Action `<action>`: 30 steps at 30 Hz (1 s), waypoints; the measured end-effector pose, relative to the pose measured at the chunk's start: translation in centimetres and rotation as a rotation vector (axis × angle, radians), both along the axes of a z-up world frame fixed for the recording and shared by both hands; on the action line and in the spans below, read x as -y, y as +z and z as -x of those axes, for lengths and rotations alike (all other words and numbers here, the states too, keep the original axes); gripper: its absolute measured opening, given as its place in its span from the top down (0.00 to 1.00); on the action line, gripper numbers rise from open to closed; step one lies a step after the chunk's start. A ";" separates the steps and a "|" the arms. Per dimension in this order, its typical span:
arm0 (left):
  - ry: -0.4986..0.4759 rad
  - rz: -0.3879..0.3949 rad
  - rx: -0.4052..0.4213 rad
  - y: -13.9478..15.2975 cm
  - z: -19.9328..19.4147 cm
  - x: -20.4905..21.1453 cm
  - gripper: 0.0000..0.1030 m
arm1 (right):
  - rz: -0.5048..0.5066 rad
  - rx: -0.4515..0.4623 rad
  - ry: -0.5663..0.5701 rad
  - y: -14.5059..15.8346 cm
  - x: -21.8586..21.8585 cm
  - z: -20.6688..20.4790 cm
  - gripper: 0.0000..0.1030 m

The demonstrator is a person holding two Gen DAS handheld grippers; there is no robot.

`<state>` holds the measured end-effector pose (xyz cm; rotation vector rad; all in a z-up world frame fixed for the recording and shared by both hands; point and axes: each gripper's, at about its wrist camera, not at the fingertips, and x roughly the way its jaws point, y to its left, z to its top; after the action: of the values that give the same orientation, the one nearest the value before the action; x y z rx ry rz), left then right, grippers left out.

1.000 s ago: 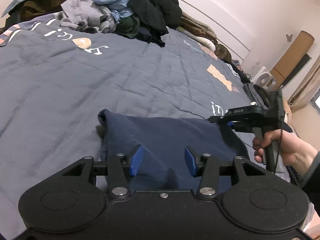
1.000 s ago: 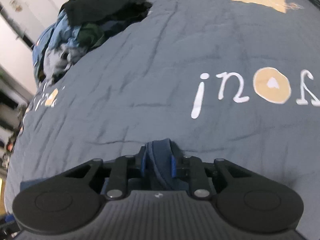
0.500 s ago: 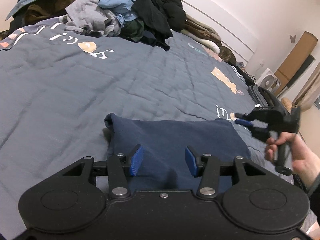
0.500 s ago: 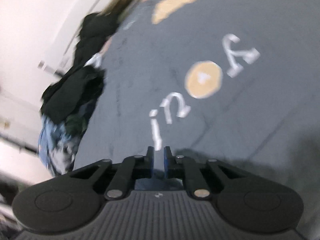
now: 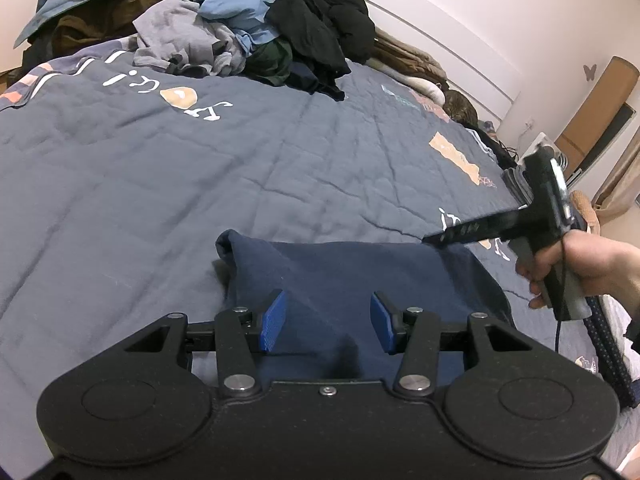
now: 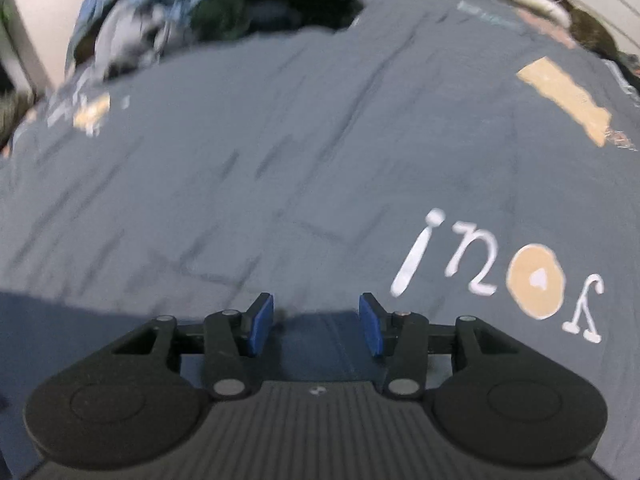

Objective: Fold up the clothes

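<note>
In the left wrist view, a heap of unfolded clothes [image 5: 256, 36] in grey, light blue, black and dark green fills the upper left of the frame, at the far end of a bed under a slate-grey quilted bedspread [image 5: 160, 168] printed with white letters and tan shapes. At lower centre lies the folded navy-blue cotton garment [image 5: 360, 276], flat on the bedspread, its rolled corner at its upper left. The left gripper [image 5: 328, 326] hovers over the garment's near part with its blue pads about half apart; the cloth shows between and beneath them, but neither pad presses it, so it holds nothing. At the right edge, a bare hand [image 5: 588, 264] grasps the handle of the right gripper [image 5: 434, 238], whose tip is above the garment's upper right corner. In the blurred right wrist view, the right gripper [image 6: 316, 330] has its jaws opening, already around half spread, with a strip of the navy garment [image 6: 320, 344] lying low between the pads, untouched by them, and the white lettering at lower right.
</note>
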<state>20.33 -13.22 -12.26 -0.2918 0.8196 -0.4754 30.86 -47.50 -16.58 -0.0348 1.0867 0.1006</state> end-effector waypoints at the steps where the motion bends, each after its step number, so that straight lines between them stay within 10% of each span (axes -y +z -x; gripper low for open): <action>1: 0.005 0.001 -0.001 0.0 0.0 -0.1 0.55 | 0.021 -0.016 0.023 -0.3 -0.4 0.1 0.55; 6: 0.021 0.005 -0.005 0.1 -0.1 -0.3 0.55 | -0.032 -0.003 -0.031 -0.3 0.1 1.2 0.82; 14: 0.029 0.010 0.003 0.3 0.1 -0.4 0.55 | -0.357 0.185 -0.239 3.0 4.2 4.6 0.84; 20: 0.035 0.010 0.005 0.5 0.1 -0.5 0.55 | -0.645 0.175 -0.567 -1.2 8.3 5.6 0.84; 26: 0.024 -0.022 -0.007 0.4 0.0 -0.6 0.55 | -0.678 0.231 -0.782 -2.4 10.1 5.6 0.82; 30: 0.018 -0.050 -0.026 0.1 -0.1 -1.1 0.54 | -0.600 0.330 -0.725 0.6 10.7 5.5 0.81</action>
<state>20.41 -12.12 -12.18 -0.2593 0.8523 -0.4341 25.39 -58.23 -15.98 0.8487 0.6534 -0.2296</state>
